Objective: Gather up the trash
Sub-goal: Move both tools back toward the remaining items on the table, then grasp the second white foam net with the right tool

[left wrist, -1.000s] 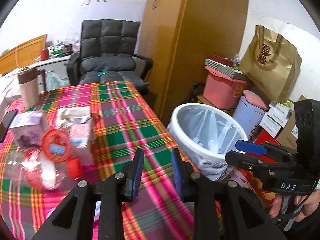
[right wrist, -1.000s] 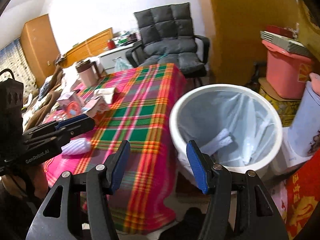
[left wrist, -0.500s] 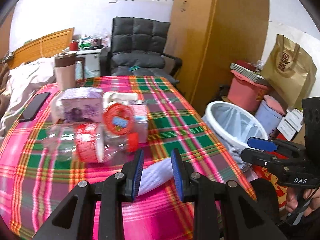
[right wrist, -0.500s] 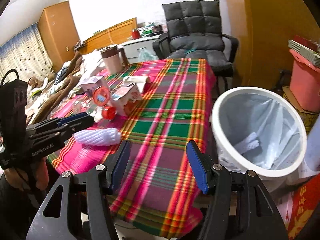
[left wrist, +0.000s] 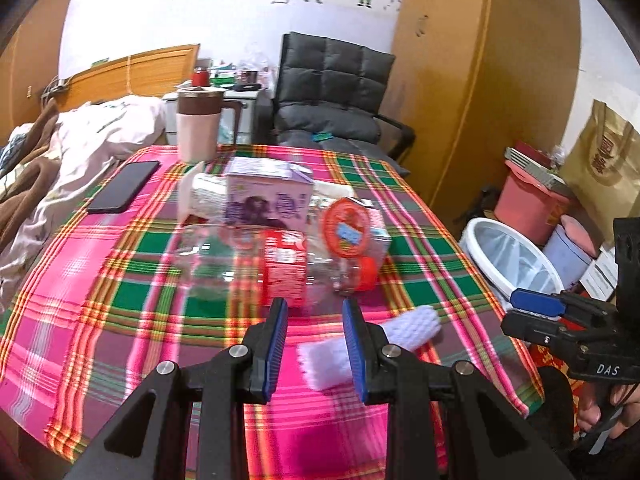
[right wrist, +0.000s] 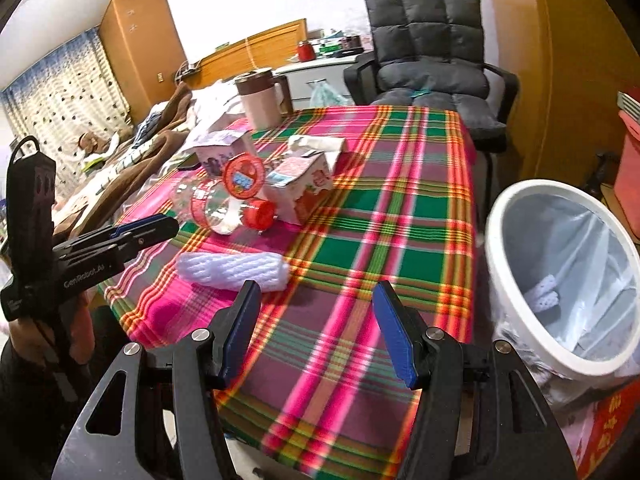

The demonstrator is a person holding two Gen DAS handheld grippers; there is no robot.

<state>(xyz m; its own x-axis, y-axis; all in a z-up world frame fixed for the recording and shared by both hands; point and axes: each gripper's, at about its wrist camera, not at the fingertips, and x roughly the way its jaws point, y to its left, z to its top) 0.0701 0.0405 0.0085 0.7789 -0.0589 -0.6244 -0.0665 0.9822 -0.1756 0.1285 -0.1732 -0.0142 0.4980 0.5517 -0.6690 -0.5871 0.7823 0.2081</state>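
From the left wrist camera, the left gripper (left wrist: 314,322) hangs over the near edge of the plaid tablecloth (left wrist: 120,280), its blue-padded jaws parted with nothing between them. A white foam net sleeve (left wrist: 404,328) lies flat on the cloth just beside the gripper, partly hidden behind its right-hand finger. Farther in lies a clear plastic bottle (left wrist: 248,264) on its side, with a red label and red cap, and behind it stands a purple carton (left wrist: 268,200). A round red lid (left wrist: 347,227) leans against a pink carton (its print is too blurred to read). A black phone (left wrist: 124,192) rests near the cloth's left edge. The white trash bin (left wrist: 516,262) stands on the floor off the table's right side, and the right gripper (left wrist: 536,312) shows at the frame's right edge; from here its opening cannot be judged.

From the right wrist camera, the right gripper (right wrist: 316,320) is spread wide and empty above the table's near part. The sleeve (right wrist: 234,268) lies just ahead of its left finger. The bin (right wrist: 532,352), lined with a clear bag, stands beside the table to the right, with white scraps inside. The left gripper (right wrist: 150,226) reaches in from the left.
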